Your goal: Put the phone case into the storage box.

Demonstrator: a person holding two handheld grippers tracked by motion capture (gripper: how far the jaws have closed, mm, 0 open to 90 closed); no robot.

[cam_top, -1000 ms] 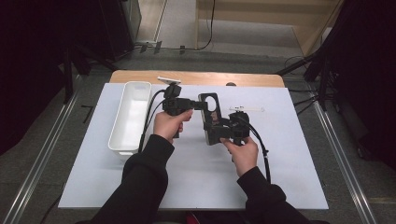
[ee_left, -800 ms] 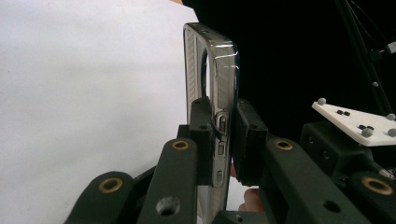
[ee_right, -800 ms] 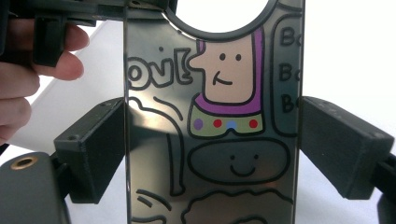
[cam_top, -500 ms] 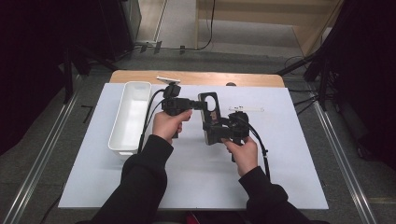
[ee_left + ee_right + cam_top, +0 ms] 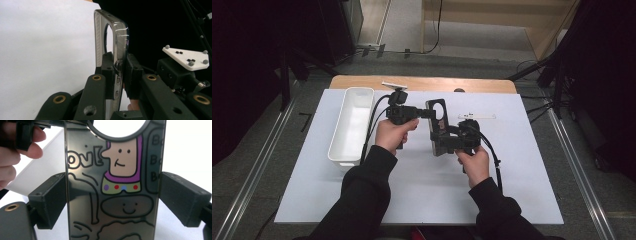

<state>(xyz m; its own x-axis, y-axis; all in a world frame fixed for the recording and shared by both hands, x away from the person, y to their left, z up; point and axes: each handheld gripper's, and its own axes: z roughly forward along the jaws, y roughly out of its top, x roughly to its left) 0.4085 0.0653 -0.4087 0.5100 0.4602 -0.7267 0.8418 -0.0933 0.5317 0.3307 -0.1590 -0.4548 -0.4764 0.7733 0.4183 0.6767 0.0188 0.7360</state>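
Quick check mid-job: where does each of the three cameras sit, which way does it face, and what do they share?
High view: above the person's side, facing forward and down on the table; forearms, both hands, left gripper, right gripper.
Left gripper view: on the left gripper, looking along its jaws at the phone case edge-on.
Right gripper view: on the right gripper, facing the case's cartoon print; fingers at left.
Shared: all show the case, held by both grippers.

With both forearms reaching in from the near edge, my left hand (image 5: 393, 135) holds my left gripper (image 5: 428, 113) pointing right, jaws closed on the phone case (image 5: 438, 126), while my right hand (image 5: 473, 162) raises my right gripper (image 5: 447, 142), clamped across the case's lower sides.
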